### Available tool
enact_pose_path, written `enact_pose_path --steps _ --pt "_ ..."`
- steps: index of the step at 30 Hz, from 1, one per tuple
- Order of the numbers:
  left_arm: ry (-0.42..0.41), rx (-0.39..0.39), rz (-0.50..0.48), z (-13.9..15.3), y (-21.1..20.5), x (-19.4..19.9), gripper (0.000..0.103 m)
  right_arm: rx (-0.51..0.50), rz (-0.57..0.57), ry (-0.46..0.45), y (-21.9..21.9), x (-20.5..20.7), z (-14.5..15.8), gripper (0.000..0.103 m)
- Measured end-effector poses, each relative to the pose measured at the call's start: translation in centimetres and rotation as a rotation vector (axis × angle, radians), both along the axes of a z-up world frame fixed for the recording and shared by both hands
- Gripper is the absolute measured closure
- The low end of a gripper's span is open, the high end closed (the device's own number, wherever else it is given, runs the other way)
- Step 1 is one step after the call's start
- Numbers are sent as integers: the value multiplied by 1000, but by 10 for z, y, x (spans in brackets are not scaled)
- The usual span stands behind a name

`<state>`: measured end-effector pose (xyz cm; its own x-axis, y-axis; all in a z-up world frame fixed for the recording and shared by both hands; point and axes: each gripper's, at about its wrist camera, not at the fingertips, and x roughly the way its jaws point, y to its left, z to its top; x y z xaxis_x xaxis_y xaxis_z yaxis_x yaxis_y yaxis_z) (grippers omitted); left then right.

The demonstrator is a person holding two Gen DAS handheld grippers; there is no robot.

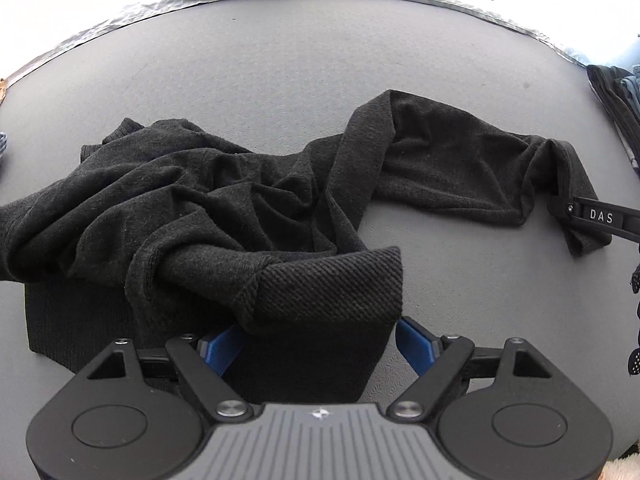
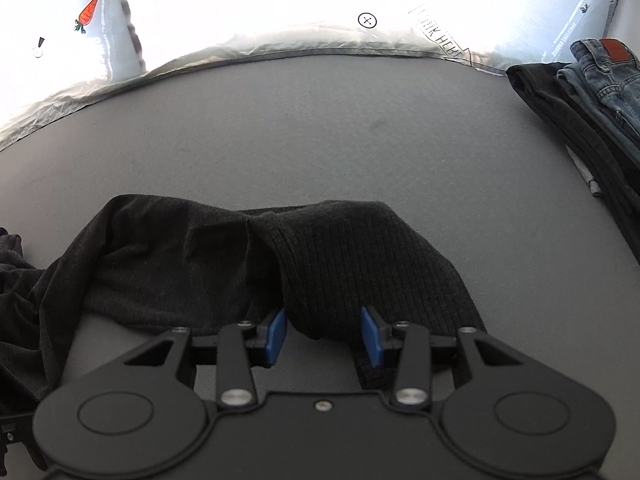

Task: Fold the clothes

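Observation:
A black knit sweater [image 1: 208, 208] lies crumpled on the grey table [image 1: 280, 64]. One sleeve [image 1: 460, 160] stretches to the right. My left gripper [image 1: 320, 344] is open, its blue pads [image 1: 222, 350] on either side of a ribbed cuff [image 1: 332, 284] that lies between them. My right gripper [image 2: 324, 336] is open too, with the other ribbed cuff [image 2: 360, 256] draped between its blue pads [image 2: 372, 336]. The right gripper's finger also shows at the right edge of the left wrist view [image 1: 600, 218], beside the sleeve end.
A stack of folded clothes, dark trousers [image 2: 568, 120] under blue jeans [image 2: 608, 72], sits at the table's far right. A crinkled silver sheet [image 2: 280, 44] edges the back of the table. A white panel with a carrot picture [image 2: 88, 12] stands behind.

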<state>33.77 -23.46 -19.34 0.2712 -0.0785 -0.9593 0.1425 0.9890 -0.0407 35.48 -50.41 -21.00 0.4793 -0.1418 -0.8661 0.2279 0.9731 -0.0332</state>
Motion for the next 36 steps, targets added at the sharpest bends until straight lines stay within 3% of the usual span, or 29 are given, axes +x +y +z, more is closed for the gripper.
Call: enact_pose_path --steps 1,3,4,5,6,8,13,17,22,24,26,28,31,33,36 --pt "0 18 35 -1 4 2 22 -11 -3 12 -1 3 -3 61" --pt "-4 53 90 -2 12 5 37 -27 -7 24 -4 8 -5 62" --pt "-12 70 125 -1 18 6 52 -32 -5 21 -5 9 -4 63" --pt "-18 76 147 0 23 5 64 -42 9 8 -5 8 -2 73" --pt "-27 78 172 1 28 5 67 -52 20 -4 -6 7 -1 87" --pt "-58 62 226 7 44 3 81 -107 30 -37 -7 4 7 96" --pt "-219 153 315 47 77 -5 83 -293 2 -179 -17 -12 40 97" --pt "-398 299 344 97 107 -12 87 -369 -43 -322 -35 -29 80 98" --pt "-547 279 405 160 148 -40 88 -464 -80 -527 -37 -75 133 97" --pt "-566 271 411 169 155 -57 88 -504 -93 -580 -33 -97 145 96" --pt "-554 285 399 169 157 -73 88 -559 -79 -539 -31 -117 139 95" --pt "-501 306 378 151 157 -89 88 -546 -61 -428 -34 -127 119 92" --pt "-379 316 339 106 160 -108 88 -358 -73 -173 -52 -146 70 87" --pt "-297 319 311 76 161 -121 88 -215 -142 -60 -62 -166 42 85" --pt "-187 324 284 34 160 -141 88 -127 -206 8 -66 -190 23 79"
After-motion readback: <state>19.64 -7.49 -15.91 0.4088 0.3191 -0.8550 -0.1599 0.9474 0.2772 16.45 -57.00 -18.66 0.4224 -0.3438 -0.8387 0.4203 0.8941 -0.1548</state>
